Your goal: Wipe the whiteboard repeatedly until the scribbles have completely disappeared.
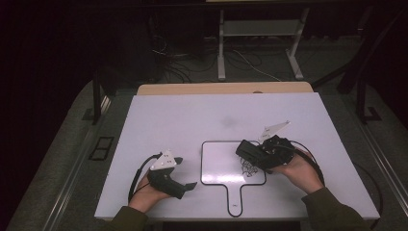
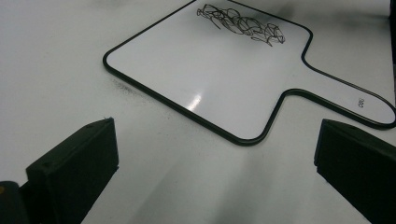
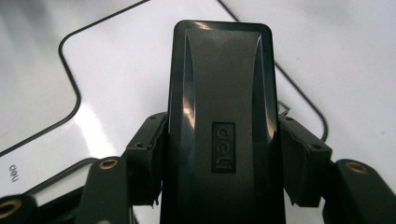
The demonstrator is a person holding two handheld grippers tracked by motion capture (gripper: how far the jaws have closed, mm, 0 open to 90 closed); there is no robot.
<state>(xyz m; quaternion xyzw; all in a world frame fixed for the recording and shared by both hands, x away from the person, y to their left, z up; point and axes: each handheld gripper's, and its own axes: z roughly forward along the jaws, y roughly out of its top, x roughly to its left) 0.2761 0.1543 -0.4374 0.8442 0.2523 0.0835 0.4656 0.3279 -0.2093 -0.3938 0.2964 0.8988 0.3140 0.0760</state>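
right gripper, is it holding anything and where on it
The right gripper holds a black eraser, jaws clamped on its two long sides near the rear end, above the whiteboard.

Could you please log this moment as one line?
right gripper: shut on eraser, over whiteboard scribble | left gripper: open, beside board

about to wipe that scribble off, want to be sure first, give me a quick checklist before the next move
1. Eraser clamped in the right tool: ok, jaws press both its sides.
2. Eraser over the whiteboard: ok, near its right edge.
3. Scribble located: ok, beside the eraser in the high view.
4. Eraser pad touching the board: cannot tell.
5. Left tool off the board: ok, open, beside its left edge.
6. Board steadied: not ok, nothing holds it.
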